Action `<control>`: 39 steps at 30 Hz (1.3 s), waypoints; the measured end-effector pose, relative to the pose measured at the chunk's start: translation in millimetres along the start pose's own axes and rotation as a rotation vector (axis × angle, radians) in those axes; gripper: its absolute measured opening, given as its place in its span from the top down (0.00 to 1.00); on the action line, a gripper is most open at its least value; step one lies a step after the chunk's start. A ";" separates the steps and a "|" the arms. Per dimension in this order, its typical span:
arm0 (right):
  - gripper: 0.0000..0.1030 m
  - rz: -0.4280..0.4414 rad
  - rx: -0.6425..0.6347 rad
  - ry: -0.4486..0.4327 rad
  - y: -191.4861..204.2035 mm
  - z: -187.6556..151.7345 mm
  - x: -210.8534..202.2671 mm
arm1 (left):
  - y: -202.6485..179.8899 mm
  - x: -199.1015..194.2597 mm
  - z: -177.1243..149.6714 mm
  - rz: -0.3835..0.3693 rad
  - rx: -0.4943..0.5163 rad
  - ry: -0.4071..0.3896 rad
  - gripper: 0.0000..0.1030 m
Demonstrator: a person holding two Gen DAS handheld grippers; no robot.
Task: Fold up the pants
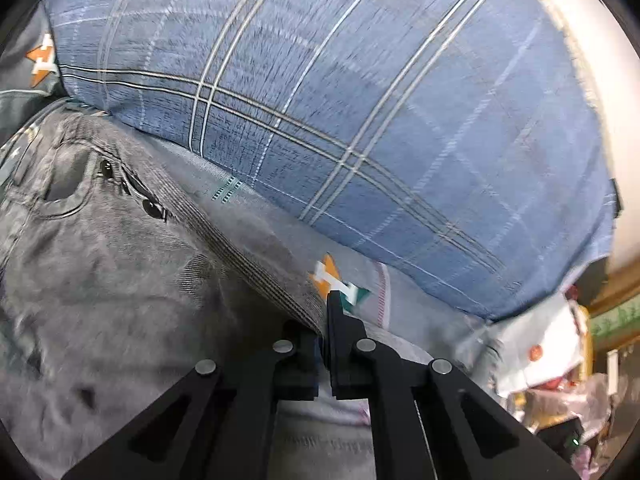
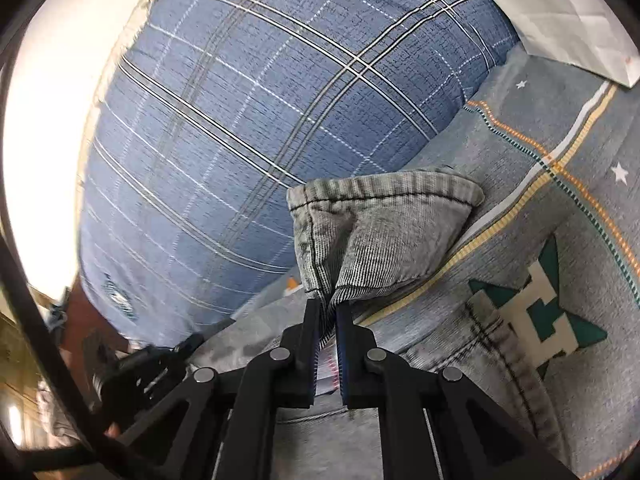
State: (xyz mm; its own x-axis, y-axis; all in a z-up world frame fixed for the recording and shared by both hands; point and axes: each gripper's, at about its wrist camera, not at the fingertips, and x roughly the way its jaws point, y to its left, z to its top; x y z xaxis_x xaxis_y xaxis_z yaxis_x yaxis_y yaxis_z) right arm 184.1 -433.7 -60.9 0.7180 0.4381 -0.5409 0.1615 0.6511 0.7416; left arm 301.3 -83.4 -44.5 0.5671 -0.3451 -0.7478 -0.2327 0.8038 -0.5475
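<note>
My left gripper [image 1: 326, 320] is clamped on the waistband edge of the grey pants [image 1: 120, 280], which lie spread on the patterned grey bedsheet [image 1: 420, 312] just in front of the blue plaid pillow [image 1: 360, 100]. My right gripper [image 2: 328, 312] is clenched on a bunched hem corner of the same pants [image 2: 380, 232], lifted off the bedsheet [image 2: 560, 220]. A white paper bag [image 2: 560, 12] lies beside the pillow [image 2: 260, 120]
</note>
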 end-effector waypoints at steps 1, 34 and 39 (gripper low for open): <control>0.92 0.023 -0.002 -0.010 2.6 -0.8 -8.7 | 2.7 -11.5 -5.6 -0.023 -0.010 -0.002 0.97; 0.24 -0.353 -0.155 -0.020 11.5 -87.2 -30.7 | 81.8 -18.1 -137.4 -0.095 0.004 0.124 0.97; 0.78 -0.640 -0.276 0.001 11.1 -87.0 3.1 | 83.1 -19.9 -135.8 -0.100 0.024 0.114 0.97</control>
State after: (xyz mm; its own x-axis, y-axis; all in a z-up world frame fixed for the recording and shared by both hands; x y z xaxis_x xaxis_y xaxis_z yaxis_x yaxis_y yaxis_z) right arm 129.2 -371.2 -88.9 0.5383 -0.0839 -0.8385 0.3746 0.9152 0.1489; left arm 163.5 -75.6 -126.1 0.4926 -0.4762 -0.7284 -0.1600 0.7732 -0.6136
